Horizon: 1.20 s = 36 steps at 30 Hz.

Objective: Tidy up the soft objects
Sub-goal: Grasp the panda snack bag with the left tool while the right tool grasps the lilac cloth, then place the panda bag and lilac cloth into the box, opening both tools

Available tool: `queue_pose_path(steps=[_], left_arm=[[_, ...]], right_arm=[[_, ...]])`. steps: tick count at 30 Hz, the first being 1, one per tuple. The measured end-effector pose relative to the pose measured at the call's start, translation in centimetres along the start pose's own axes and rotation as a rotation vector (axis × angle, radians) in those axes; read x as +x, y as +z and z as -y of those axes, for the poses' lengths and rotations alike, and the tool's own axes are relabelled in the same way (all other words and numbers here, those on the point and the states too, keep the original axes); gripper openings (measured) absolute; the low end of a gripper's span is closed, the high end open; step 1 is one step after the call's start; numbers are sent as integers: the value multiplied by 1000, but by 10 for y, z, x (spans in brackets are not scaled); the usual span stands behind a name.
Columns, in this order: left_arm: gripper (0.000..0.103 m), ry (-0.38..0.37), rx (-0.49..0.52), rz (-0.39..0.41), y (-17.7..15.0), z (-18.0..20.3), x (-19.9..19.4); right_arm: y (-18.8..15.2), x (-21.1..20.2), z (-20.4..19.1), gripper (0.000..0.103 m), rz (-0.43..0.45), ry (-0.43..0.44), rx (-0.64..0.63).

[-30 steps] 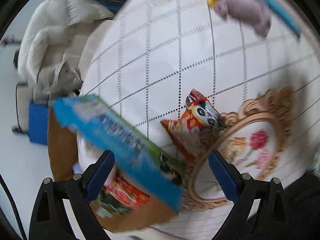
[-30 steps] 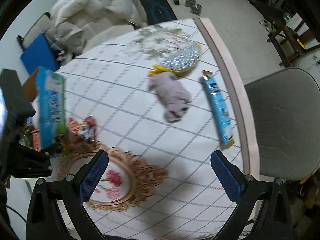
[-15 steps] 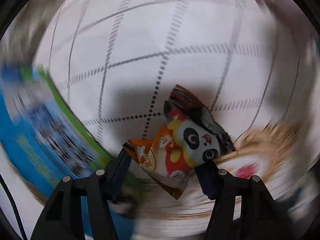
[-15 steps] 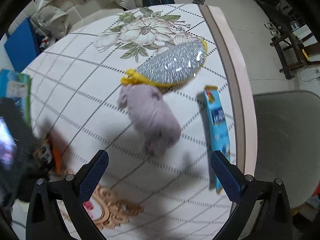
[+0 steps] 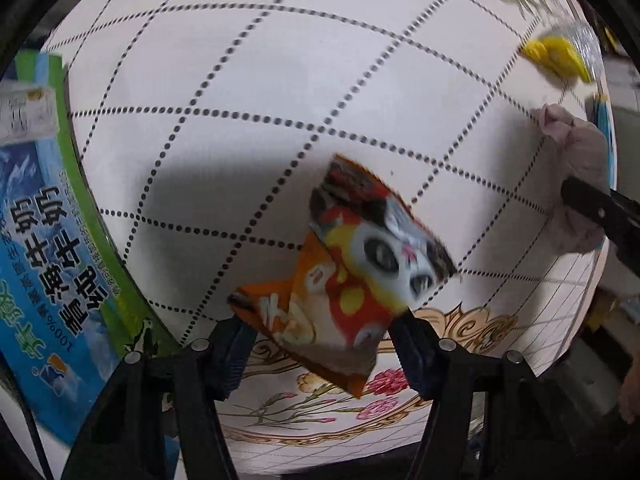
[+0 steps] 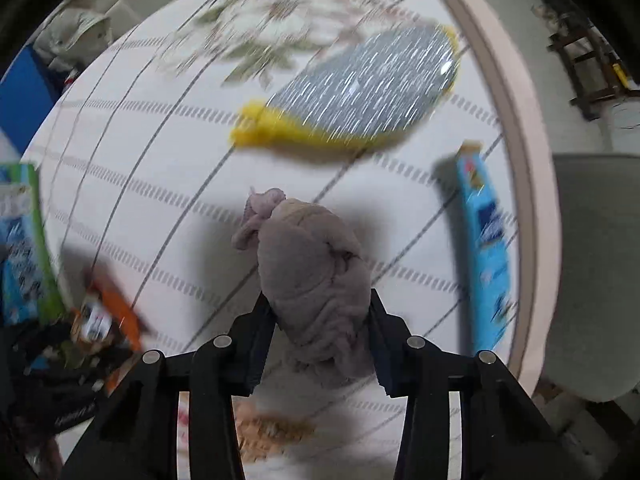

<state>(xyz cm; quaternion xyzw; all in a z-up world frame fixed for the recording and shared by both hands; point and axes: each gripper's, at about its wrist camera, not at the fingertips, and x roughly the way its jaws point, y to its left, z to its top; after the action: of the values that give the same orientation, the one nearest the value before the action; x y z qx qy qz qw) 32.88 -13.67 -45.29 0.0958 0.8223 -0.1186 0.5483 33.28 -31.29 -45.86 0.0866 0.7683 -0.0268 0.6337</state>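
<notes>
In the left wrist view my left gripper (image 5: 322,330) is shut on an orange snack bag with a panda face (image 5: 348,280), holding it tilted over the white checked tablecloth (image 5: 240,80). In the right wrist view my right gripper (image 6: 320,320) is shut on a mauve rolled soft cloth (image 6: 316,280), which bulges up between the fingers. The cloth (image 5: 576,184) and a dark part of the right gripper (image 5: 600,208) show at the right edge of the left wrist view. The snack bag appears blurred at the lower left of the right wrist view (image 6: 108,316).
A blue and green milk carton (image 5: 44,248) lies at the table's left. A silver pouch with yellow trim (image 6: 360,92) and a long blue packet (image 6: 486,248) lie beyond the cloth. A gold-framed flower picture (image 5: 360,400) lies under the left gripper. A grey chair (image 6: 596,272) stands beyond the table's pink rim (image 6: 504,100).
Both grippers moved down to the table and closed: the left one onto the panda snack bag, the right one onto the mauve cloth. One second ago both were open and empty.
</notes>
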Motion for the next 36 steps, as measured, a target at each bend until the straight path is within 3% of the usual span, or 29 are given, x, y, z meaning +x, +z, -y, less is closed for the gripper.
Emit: queue_pose_path(steps=[3,5,9,16,18,19,20,25,36], left_arm=[[61,63,96,20,-7,16,-7],[67,91,156,34,-9,25,-11],[68,161,236,41,-6,47,-7],[67,153,234,59,15,62,-3],[57,144,207,83,14,60,-3],[40,140,196,86,9,50,-2],[33,129,183,84,2,39,2],[29,92,110,129,-15,26,3],[27,-24,37,339,-83,1,-63]], right_arm=[[-7,-5,0,55,-26,40,-8],[-6,-13,2,69,-8,39,-15],[0,-14,6,70,11,-7,-25],[3,13,1,70,-33,24,-20],[1,16,-2,68,-24,10,-26],[-3,18,-2,61,-16,0,-33],[-6,18,-3,44,-10,-13,-41],[-25,17,-15,43,23,-59,-44],[-67,-47,-36,42,154,30,-53]])
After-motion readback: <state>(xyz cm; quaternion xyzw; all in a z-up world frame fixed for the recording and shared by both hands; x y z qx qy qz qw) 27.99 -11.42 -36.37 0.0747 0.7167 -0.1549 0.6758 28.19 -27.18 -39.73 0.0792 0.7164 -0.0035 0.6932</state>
